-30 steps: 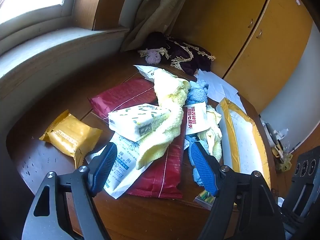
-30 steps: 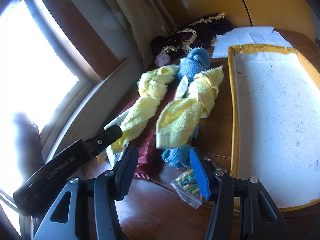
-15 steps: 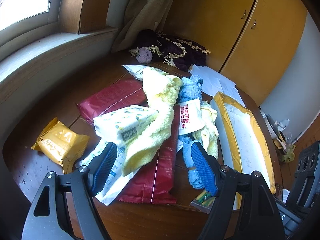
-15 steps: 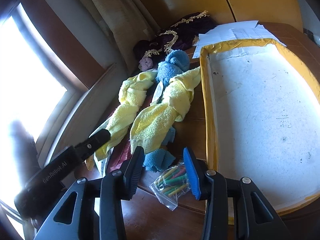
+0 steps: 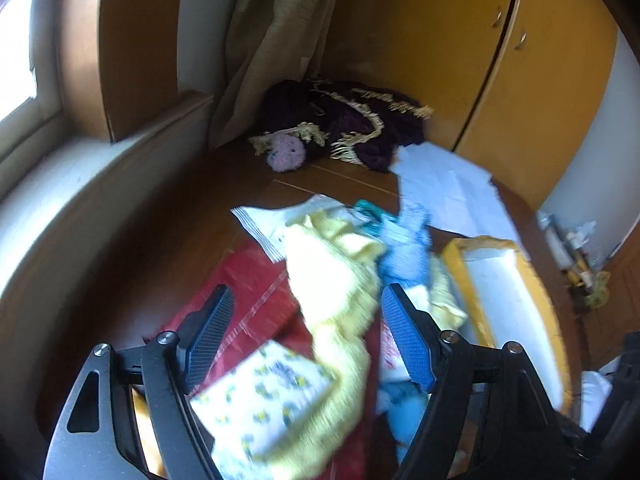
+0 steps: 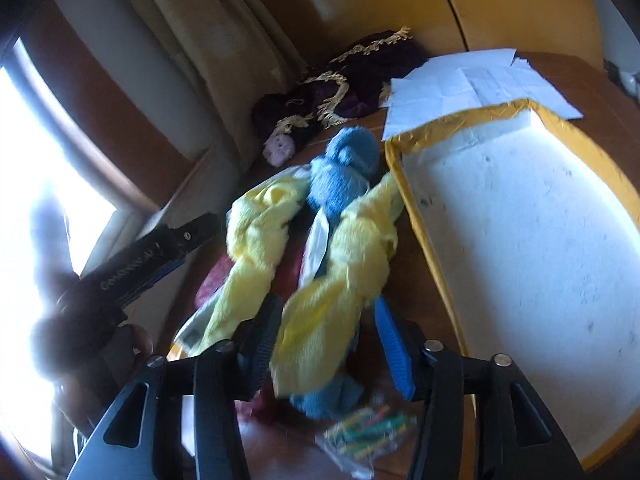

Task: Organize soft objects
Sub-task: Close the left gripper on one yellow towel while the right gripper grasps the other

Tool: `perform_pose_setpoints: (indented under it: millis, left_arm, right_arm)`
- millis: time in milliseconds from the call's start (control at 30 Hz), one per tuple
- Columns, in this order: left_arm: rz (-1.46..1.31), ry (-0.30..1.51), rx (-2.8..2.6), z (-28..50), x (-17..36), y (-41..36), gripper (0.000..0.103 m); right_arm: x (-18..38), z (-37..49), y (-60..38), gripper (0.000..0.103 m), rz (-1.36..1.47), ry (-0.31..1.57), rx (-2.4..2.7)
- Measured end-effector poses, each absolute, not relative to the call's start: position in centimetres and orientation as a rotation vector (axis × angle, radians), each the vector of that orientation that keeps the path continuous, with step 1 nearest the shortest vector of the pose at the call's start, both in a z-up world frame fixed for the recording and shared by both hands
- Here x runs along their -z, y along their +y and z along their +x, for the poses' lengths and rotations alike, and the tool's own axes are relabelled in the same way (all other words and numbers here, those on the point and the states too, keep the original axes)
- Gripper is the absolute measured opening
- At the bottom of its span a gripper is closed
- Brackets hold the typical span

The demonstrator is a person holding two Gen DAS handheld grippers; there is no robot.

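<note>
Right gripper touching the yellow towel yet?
Cannot tell. In the right wrist view, the yellow towel lies between the open right gripper fingers, but blur hides any contact.

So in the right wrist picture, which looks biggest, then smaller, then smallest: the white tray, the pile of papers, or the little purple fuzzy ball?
1. White tray, biggest by far, though it lies nearest the camera.
2. Pile of papers.
3. Purple fuzzy ball, smallest, farther back.
</note>
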State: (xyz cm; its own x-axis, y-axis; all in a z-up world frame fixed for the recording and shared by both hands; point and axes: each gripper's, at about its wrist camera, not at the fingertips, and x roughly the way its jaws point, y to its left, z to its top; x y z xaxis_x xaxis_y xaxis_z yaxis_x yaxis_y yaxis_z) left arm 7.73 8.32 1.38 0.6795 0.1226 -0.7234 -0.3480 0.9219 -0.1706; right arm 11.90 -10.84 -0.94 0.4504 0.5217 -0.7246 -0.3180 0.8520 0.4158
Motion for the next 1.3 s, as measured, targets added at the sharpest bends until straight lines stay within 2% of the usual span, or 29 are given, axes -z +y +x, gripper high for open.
perform_pose_setpoints:
  millis: [267, 333, 400, 433, 500, 567, 1133, 1300]
  left_arm:
    - [-0.259, 0.869, -0.207, 11.3, 1.3, 8.0, 0.075]
    - [-0.27, 0.874, -0.194, 11.5, 1.6, 7.8, 0.069]
    - [-0.293, 0.881, -0.17, 11.3, 1.7, 7.7, 0.051]
    - [-0.305, 0.876, -0.16, 11.2, 1.6, 7.7, 0.047]
    - [-0.317, 0.858, -0.159, 10.8, 1.4, 7.6, 0.039]
    - [-0.333, 0.833, -0.148, 10.2, 1.1, 7.5, 0.037]
    - [-0.551, 0.727, -0.043, 4.2, -1.0, 10.4, 0.036]
    - [-0.563, 0.752, -0.012, 4.4, -0.2, 10.2, 0.036]
  right_arm:
    - [2.3, 13.9, -8.1, 0.057, 0.153, 1.02, -0.483]
    - [2.7, 14.1, -8.1, 0.057, 0.161, 1.023, -0.472]
    - [2.6, 14.0, -7.9, 0.058, 0.156, 1.015, -0.481]
    - [2.6, 13.9, -7.9, 0.058, 0.156, 1.013, -0.484]
    - [2.6, 13.8, -8.1, 0.058, 0.174, 1.016, -0.491]
    - [2.5, 13.8, -8.4, 0.058, 0.197, 1.017, -0.49]
    - [2.2, 13.5, -10.1, 0.055, 0.274, 1.001, -0.464]
    - [2.4, 13.6, -9.9, 0.045, 0.286, 1.0, -0.414]
